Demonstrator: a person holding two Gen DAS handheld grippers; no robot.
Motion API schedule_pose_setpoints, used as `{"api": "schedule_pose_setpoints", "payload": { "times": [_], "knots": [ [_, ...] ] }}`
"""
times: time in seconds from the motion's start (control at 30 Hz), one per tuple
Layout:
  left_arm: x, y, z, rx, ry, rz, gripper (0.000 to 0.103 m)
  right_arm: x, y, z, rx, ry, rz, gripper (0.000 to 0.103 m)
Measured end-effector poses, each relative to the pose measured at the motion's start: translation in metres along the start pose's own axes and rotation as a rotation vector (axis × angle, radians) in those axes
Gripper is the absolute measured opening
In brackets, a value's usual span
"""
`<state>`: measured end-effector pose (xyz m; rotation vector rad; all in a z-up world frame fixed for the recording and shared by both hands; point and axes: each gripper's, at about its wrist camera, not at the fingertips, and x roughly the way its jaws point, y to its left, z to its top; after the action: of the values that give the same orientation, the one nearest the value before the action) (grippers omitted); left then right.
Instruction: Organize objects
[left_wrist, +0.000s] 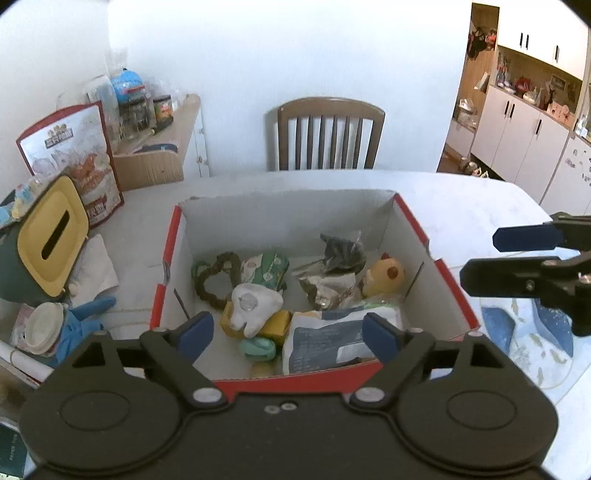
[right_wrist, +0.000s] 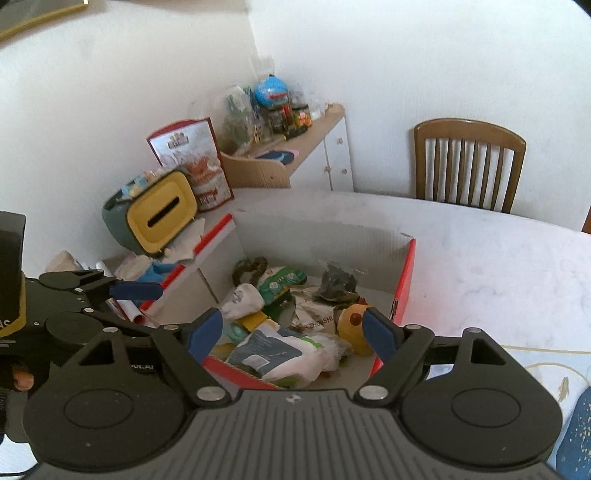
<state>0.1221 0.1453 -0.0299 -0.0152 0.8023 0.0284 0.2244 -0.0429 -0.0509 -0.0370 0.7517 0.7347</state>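
At nine o'clock of the red box (left_wrist: 413, 225), a yellow tissue holder (left_wrist: 51, 236) and blue glove (left_wrist: 85, 317) sit on the table (left_wrist: 461, 199). The left gripper (left_wrist: 288, 334) hovers wide and empty over the box's near edge; inside lie a white tooth toy (left_wrist: 255, 308) and blue-white packet (left_wrist: 332, 339). At three o'clock the right gripper (right_wrist: 291, 332) is wide, empty. Best to descend straight, clearing the rim.

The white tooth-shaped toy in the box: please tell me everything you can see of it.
The tooth-shaped toy looks like soft white plush, with two root-like legs and a small round clear disc on its front. It lies tilted inside the red cardboard box, towards the near left, resting on a yellow block and beside a green patterned packet. No gripper touches it.
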Motion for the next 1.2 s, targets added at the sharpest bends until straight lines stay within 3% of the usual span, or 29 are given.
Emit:
{"api": "schedule_pose_setpoints", "payload": {
  "times": [0.37, 0.63, 1.2],
  "knots": [
    [-0.028, -0.005, -0.001, -0.026, -0.062, -0.006, 0.102, -0.037, 0.002, -0.013, -0.001, -0.059, -0.001, 0.092],
    [-0.040, -0.012, -0.005, -0.020, -0.079, 0.000, 0.102, -0.062, 0.001, -0.026, -0.010, -0.128, -0.021, 0.103],
    [-0.055, -0.027, -0.012, -0.034, -0.089, 0.020, 0.103, -0.087, -0.008, -0.056, 0.019, -0.164, -0.025, 0.103]
  ]
}}
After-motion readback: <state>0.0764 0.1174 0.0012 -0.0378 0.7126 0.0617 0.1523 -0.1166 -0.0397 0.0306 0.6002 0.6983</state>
